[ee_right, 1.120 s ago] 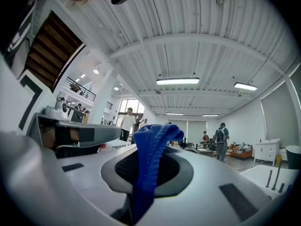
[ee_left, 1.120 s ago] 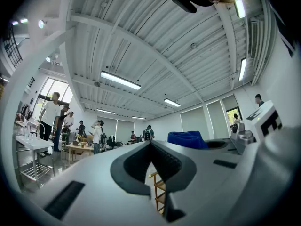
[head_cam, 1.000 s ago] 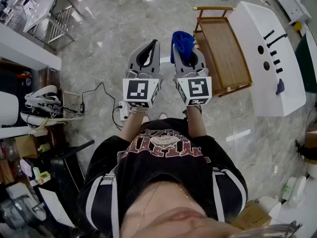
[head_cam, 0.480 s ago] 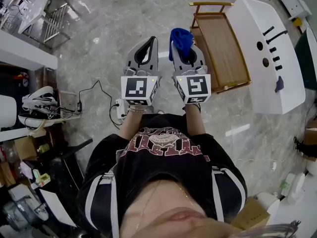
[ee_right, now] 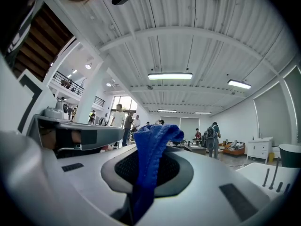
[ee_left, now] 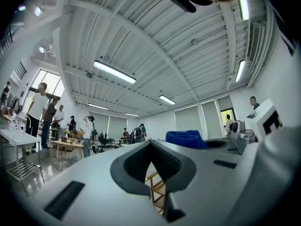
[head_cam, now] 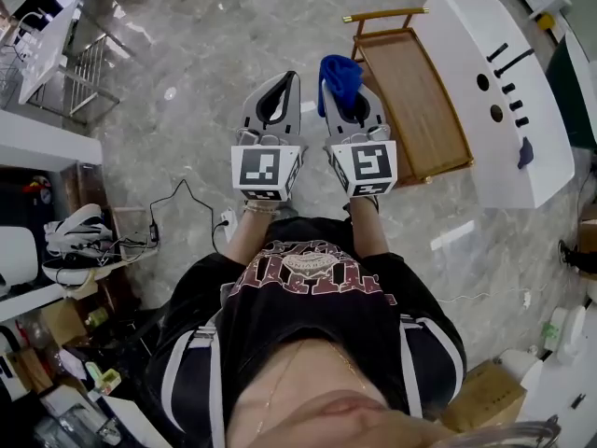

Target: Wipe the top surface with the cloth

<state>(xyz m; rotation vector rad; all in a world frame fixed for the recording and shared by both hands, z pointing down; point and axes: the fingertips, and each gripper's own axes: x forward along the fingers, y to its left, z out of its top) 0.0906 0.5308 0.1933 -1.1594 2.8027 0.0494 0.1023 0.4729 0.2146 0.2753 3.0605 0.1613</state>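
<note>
Little change since a second ago: both grippers hold the same side-by-side pose in front of the chest. The floor has swung a bit under them, so the cart (head_cam: pixel 410 96) sits more tilted in the head view.

Left gripper (head_cam: pixel 292 78): jaws closed, tips meeting, nothing held. Through the gap behind the tips, its own view shows only part of the cart frame.

Right gripper (head_cam: pixel 336 96): jaws clamped on the cloth (ee_right: pixel 151 149). The cloth is blue, pinched between the pads, and bunches up past the tips. In the head view it hangs over the floor, just beside the cart's near-left corner and not touching it.

Cart is wooden, with a rimmed top and a rail handle at the far end. It stands right of the right gripper. A white unit (head_cam: pixel 527 171) butts against its far side, with dark holes and slots on top and a small dark item near its right edge.

Cables and a power strip (head_cam: pixel 227 220) lie on the floor, left of the person's feet.
</note>
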